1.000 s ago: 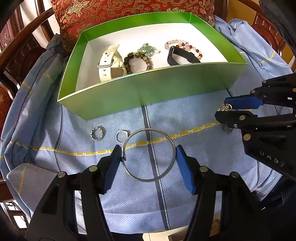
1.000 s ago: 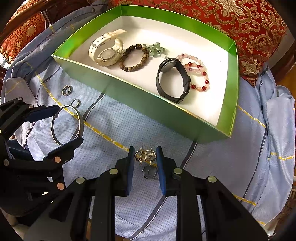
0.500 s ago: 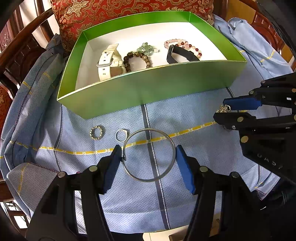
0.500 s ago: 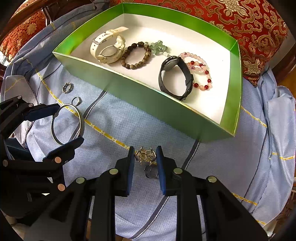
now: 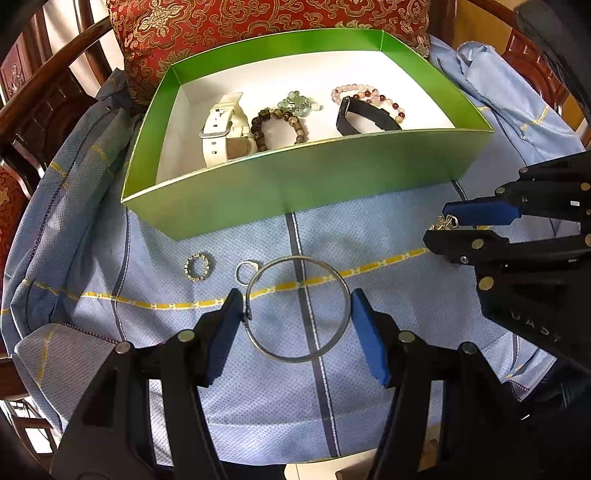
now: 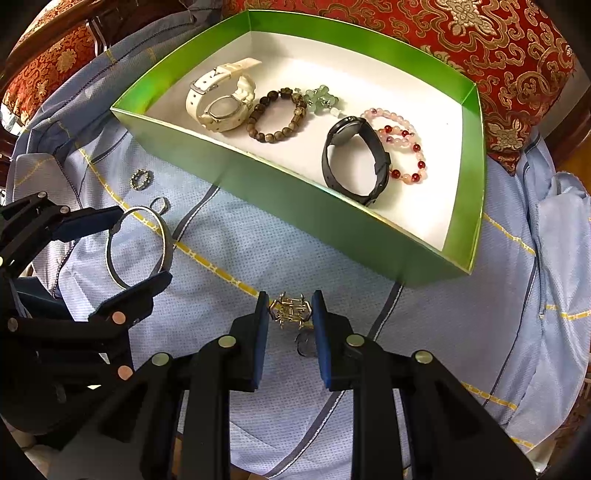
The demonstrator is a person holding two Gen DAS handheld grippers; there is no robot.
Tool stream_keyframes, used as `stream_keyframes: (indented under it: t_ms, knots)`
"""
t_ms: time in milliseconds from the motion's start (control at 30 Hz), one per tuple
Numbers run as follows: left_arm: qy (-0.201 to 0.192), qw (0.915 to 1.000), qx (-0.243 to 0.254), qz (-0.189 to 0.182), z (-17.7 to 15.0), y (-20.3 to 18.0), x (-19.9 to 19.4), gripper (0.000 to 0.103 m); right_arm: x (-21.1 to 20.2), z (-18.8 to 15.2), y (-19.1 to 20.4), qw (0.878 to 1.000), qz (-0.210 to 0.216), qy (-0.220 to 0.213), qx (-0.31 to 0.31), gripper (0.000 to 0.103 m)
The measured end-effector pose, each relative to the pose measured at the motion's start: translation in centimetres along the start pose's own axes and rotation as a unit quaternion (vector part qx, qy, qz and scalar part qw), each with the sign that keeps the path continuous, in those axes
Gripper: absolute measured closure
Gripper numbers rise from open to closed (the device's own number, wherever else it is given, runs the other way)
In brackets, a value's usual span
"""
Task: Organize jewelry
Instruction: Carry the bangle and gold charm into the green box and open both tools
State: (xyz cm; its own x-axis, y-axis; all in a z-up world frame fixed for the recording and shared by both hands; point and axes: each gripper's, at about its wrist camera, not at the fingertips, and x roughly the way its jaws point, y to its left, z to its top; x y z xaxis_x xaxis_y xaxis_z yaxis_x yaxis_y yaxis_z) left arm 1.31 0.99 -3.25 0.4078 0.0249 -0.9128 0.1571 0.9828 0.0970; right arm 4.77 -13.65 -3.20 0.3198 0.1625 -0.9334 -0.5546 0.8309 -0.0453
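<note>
A green box (image 5: 303, 192) (image 6: 295, 192) with a white floor holds a white watch (image 6: 221, 99), a brown bead bracelet (image 6: 277, 116), a pale green bead piece (image 6: 321, 99), a black band (image 6: 354, 158) and a pink-red bead bracelet (image 6: 402, 147). My left gripper (image 5: 297, 314) (image 6: 136, 247) is shut on a silver bangle (image 5: 297, 308) (image 6: 138, 245), its pads touching both sides. My right gripper (image 6: 290, 314) (image 5: 443, 227) is shut on a small gold ornate piece (image 6: 290, 313) (image 5: 445, 222), with a ring (image 6: 304, 341) just below it.
A studded ring (image 5: 197, 266) (image 6: 141, 179) and a plain silver ring (image 5: 246, 271) (image 6: 160, 204) lie on the blue cloth (image 5: 166, 332) left of the bangle. A red patterned cushion (image 5: 258, 18) and wooden chair arms (image 5: 44, 99) lie behind the box.
The views have shifted slightly; the box sits a little lower in the right wrist view. Both grippers keep their hold on the bangle and the gold piece.
</note>
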Motion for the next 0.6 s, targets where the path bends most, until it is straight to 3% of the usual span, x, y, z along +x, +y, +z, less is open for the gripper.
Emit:
stream_keyframes:
  t_ms: [300, 433, 600]
  knots:
    - [-0.011, 0.9999, -0.008, -0.001, 0.4, 0.7, -0.8, 0.043, -1.2, 0.1, -0.2, 1.000, 0.021, -0.013, 0.005, 0.079]
    - [-0.054, 0.9975, -0.038, -0.027, 2.5, 3.2, -4.1, 0.043, -5.2, 1.5, -2.1, 0.994, 0.070, -0.073, 0.040, 0.079]
    - [-0.094, 0.9932, -0.048, -0.051, 8.2, 5.5, -6.5, 0.043, -8.6, 5.0, -5.6, 0.982, 0.084, -0.141, 0.088, 0.079]
